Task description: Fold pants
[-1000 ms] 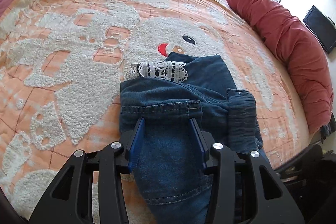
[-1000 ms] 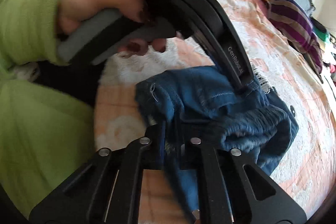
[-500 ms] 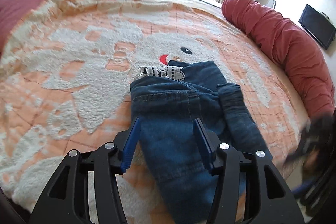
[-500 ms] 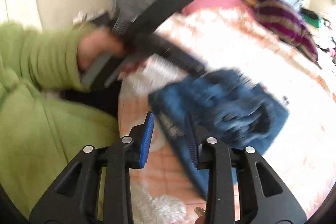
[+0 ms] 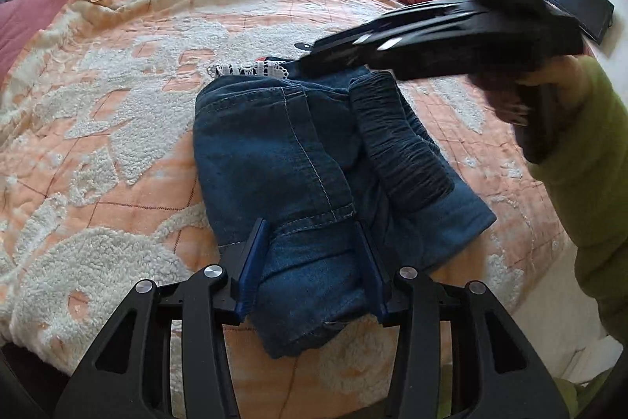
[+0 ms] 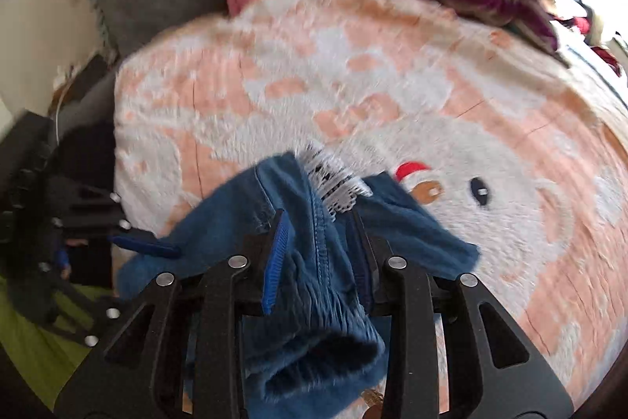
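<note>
my left tongs [image 5: 312,262] stand part open astride the near end of the folded dark blue denim pants [image 5: 306,160], pads not pinching the cloth; their gap has just narrowed a little. my right tongs [image 6: 320,254] have just opened part way and straddle a raised fold of the pants with nothing clamped. the bundle lies on the peach and white tufted bed cover [image 5: 98,128], long axis running away from my left tongs toward the white lace trim [image 5: 247,69]. my left tongs look nearer the near hem.
</note>
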`<state>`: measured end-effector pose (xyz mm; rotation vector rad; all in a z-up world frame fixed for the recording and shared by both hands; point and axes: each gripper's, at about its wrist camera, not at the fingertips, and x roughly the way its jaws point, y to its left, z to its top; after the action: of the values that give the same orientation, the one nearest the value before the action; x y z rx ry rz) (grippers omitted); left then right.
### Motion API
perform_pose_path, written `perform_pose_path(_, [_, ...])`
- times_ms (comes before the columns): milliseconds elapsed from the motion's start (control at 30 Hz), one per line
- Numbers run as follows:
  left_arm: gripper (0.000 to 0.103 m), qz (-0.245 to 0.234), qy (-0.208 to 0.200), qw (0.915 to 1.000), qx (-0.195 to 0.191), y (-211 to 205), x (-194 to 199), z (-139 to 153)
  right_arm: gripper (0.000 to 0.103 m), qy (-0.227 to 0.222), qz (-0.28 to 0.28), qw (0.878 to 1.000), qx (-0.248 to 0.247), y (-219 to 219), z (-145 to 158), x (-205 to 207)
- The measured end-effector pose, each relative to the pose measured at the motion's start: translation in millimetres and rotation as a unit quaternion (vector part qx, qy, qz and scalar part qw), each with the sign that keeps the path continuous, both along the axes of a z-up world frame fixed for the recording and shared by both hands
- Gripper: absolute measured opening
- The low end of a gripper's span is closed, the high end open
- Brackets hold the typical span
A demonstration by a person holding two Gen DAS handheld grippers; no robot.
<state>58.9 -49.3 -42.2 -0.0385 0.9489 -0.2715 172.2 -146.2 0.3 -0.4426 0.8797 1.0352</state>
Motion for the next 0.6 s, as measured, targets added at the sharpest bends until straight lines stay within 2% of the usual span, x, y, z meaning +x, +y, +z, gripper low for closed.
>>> perform_pose_path(33, [0.042, 0.0, 0.0, 1.0, 0.0, 0.4, -0.6, -0.7, 0.037, 0.001, 0.001, 1.0, -0.011, 1.2, -4.3, 1.7])
perform_pose_path(100, [0.042, 0.0, 0.0, 1.0, -0.002, 1.0, -1.4, -1.0, 0.037, 0.004, 0.002, 0.999, -0.042, 10.3, -20.3, 4.3])
perform_pose_path(133, [0.042, 0.0, 0.001, 1.0, -0.003, 1.2, -1.7, -0.9, 0.026, 0.005, 0.003, 0.999, -0.05, 10.2, -24.4, 4.2])
perform_pose_path(167, [0.042, 0.0, 0.001, 1.0, -0.004, 1.1, -1.1, -0.8, 0.005, 0.005, 0.007, 0.998, -0.06, 12.8, -29.8, 1.0])
perform_pose_path(200, [0.043, 0.001, 0.001, 1.0, -0.006, 1.4, -1.6, -0.5, 0.005, 0.005, 0.017, 0.998, -0.062, 15.1, -31.7, -3.1])
perform_pose_path(300, [0.043, 0.001, 0.001, 1.0, -0.009, 3.0, -3.2, -0.4, 0.004, -0.068, 0.01, 0.995, -0.079, 17.9, -20.9, -19.1])
perform_pose_path(333, [0.044, 0.002, 0.001, 0.9999, -0.012, 3.3, -2.8, -0.6, 0.004, -0.077, -0.001, 0.994, -0.082, 17.3, -20.2, -17.1])
perform_pose_path(500, [0.044, 0.002, 0.002, 0.9998, -0.017, 5.5, -4.7, -0.1, 0.004, -0.054, -0.035, 0.994, -0.092, 16.8, -46.1, 2.5])
perform_pose_path(600, [0.045, 0.003, 0.005, 0.9998, -0.019, 5.6, -4.7, 0.0, 0.006, -0.045, -0.059, 0.994, -0.077, 13.8, -47.8, 6.2])
